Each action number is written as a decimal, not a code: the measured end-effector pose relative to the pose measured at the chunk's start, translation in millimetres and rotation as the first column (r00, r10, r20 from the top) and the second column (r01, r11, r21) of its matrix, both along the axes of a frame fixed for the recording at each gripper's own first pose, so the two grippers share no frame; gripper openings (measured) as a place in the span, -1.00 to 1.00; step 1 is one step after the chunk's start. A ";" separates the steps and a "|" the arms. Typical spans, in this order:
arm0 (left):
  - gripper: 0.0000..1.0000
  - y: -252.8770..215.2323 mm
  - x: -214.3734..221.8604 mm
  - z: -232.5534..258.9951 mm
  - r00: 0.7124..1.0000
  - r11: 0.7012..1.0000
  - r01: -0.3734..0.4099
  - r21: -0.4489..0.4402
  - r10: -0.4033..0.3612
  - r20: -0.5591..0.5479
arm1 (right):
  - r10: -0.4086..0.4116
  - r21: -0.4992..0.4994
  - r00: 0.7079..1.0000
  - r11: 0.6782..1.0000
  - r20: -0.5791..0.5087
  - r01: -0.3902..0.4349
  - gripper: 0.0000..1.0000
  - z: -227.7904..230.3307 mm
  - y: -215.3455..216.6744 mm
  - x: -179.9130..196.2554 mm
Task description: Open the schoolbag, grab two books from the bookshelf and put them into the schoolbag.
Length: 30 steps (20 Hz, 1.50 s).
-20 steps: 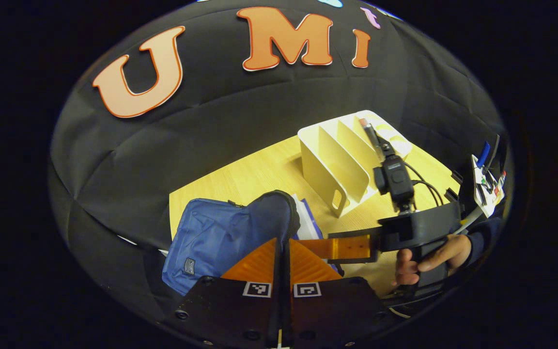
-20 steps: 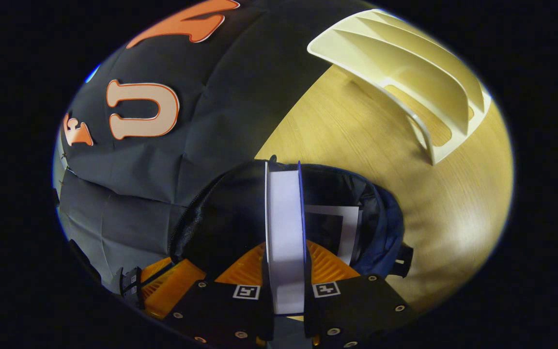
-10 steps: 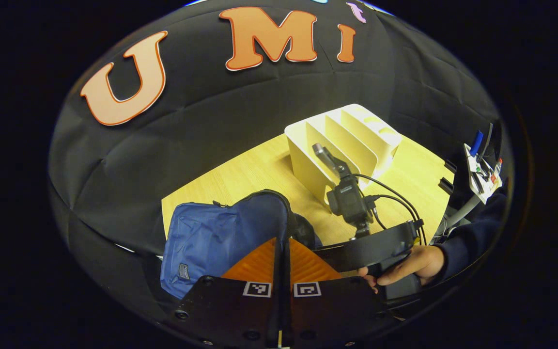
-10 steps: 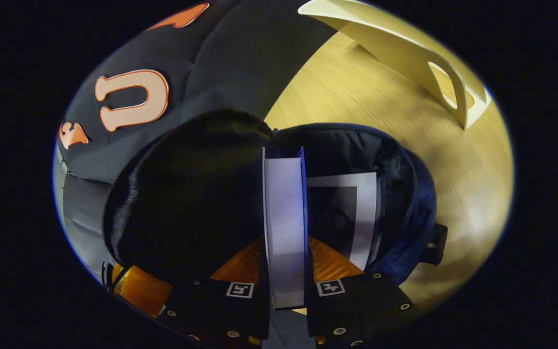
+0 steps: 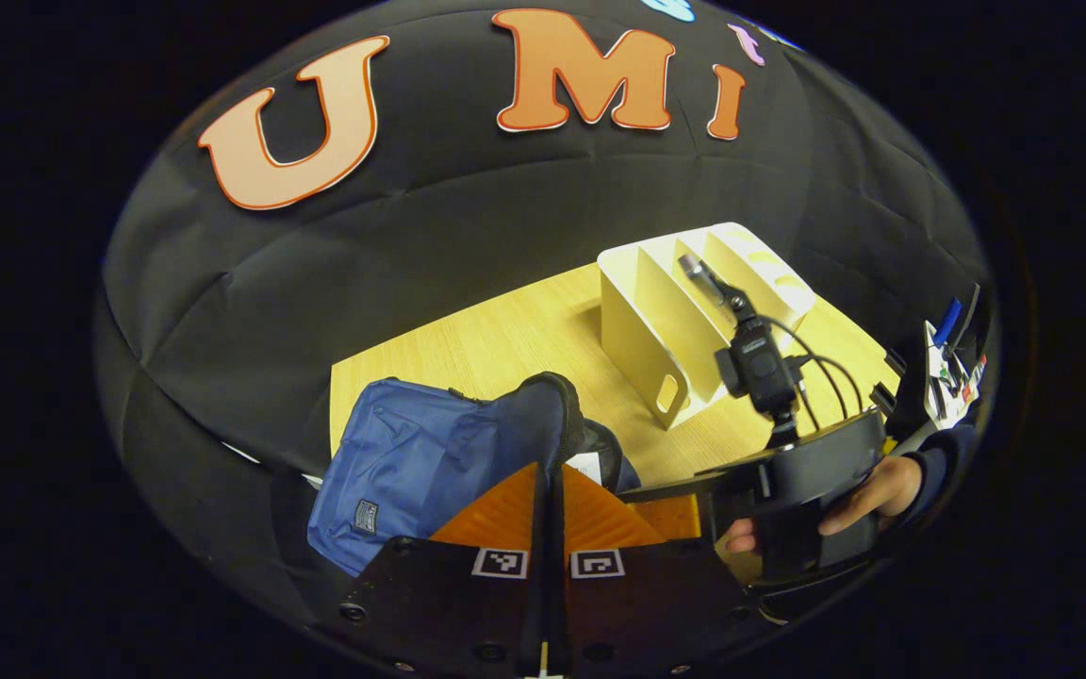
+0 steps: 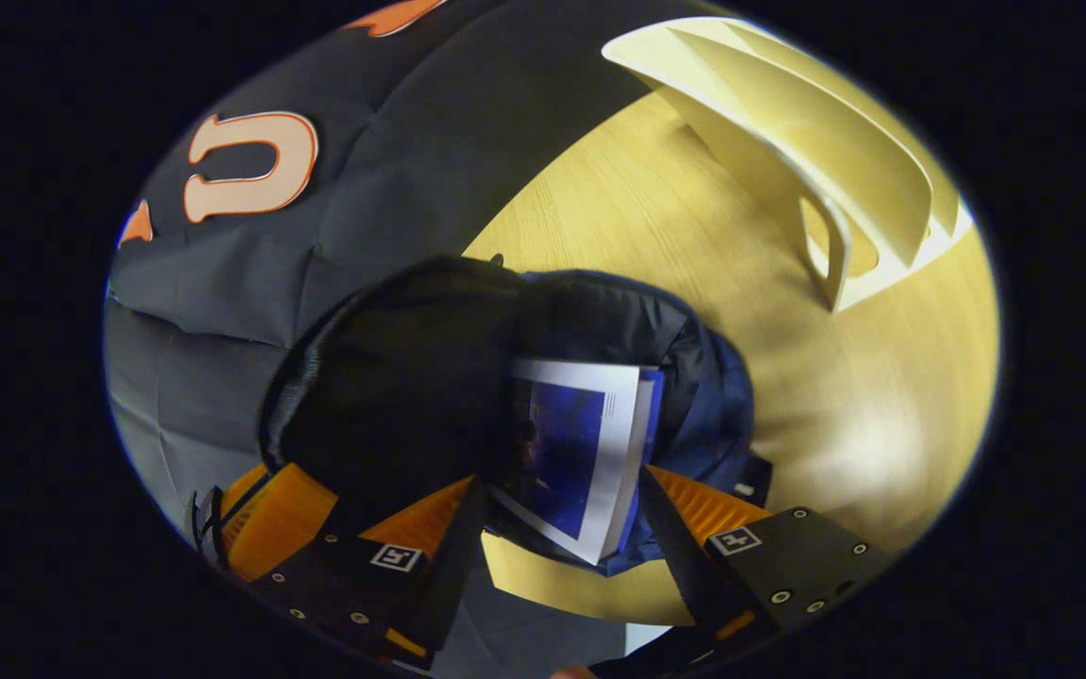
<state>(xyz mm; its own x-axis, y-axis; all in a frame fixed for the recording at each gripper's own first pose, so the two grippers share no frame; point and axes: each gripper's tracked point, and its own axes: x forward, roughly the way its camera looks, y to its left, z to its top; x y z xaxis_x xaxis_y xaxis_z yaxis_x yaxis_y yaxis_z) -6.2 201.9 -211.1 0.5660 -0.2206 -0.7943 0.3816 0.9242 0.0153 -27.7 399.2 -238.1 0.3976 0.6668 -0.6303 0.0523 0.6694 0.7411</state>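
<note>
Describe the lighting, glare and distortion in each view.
Left gripper view: fisheye bends the table edge; light is warm and even, the bookshelf sharp, and the bag shades the tabletop beside it.
Right gripper view: a bright glare patch lies on the table right of the bag, whose inside is very dark around the book; the bookshelf curves strongly near the edge.

My counter is pale wood grain with a soft sheen. The schoolbag is matt woven cloth, its lining duller. The book has a glossy paper cover; the bookshelf looks smooth, matt plastic.
</note>
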 end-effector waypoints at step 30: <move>0.75 -98.9 1.1 -4.4 0.967 0.956 -0.247 -0.159 0.255 0.031 | -0.119 -0.287 0.860 0.913 0.497 0.292 0.95 105.4 -281.7 65.9</move>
<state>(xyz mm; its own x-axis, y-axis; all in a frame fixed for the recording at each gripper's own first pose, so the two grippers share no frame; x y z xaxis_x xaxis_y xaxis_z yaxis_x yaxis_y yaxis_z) -5.0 103.0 -215.5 0.6571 -0.1827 -0.7314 0.1395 0.9829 -0.1201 38.1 117.5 -132.7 0.8006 0.3148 -0.5098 -0.0707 0.8946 0.4413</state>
